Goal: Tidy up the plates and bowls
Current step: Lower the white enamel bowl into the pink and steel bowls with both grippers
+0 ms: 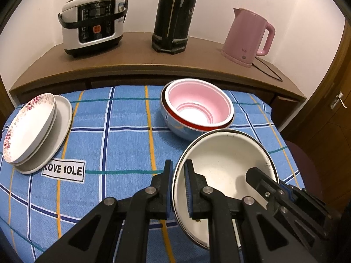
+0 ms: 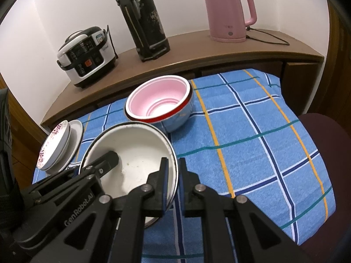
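While both hands pinched it, the scene read left to right:
Left gripper (image 1: 178, 188): clamped on white enamel bowl (image 1: 226, 162) left rim.
Bowl: over blue checked cloth (image 1: 122, 118), rigid, slippery, chippable; opposite rims suit.
Right gripper (image 2: 172, 186): clamped on right rim.

A rice cooker (image 1: 93, 22), a black thermos (image 1: 174, 15) and a pink kettle (image 1: 249, 37) stand along the wooden counter (image 1: 136, 65) behind the checked tablecloth (image 1: 122, 135).
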`<state>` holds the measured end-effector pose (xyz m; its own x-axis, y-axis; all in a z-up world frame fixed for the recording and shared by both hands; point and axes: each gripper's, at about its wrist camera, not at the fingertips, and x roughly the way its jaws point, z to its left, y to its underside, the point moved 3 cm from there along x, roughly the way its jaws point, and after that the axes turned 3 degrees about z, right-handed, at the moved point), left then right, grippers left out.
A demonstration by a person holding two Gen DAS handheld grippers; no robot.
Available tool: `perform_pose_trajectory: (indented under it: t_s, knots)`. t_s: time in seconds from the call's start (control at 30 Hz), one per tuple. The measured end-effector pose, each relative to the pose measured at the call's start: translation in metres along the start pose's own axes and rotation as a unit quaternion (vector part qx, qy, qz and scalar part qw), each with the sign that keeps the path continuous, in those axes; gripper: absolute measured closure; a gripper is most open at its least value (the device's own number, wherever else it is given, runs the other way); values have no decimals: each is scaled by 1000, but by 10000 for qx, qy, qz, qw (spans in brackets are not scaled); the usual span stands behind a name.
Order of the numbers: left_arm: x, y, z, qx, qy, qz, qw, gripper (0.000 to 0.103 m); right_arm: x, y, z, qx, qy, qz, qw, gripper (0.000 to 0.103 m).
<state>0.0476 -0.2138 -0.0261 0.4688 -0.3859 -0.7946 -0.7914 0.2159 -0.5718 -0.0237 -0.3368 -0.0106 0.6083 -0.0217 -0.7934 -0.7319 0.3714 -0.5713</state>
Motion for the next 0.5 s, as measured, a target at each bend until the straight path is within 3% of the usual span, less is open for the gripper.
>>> perform_pose_trajectory:
  t_s: [0.5]
  knots:
    - [-6, -50, -13, 53, 38, -368, 9993, 91, -11, -46, 3, -146, 26, -425, 9990, 95]
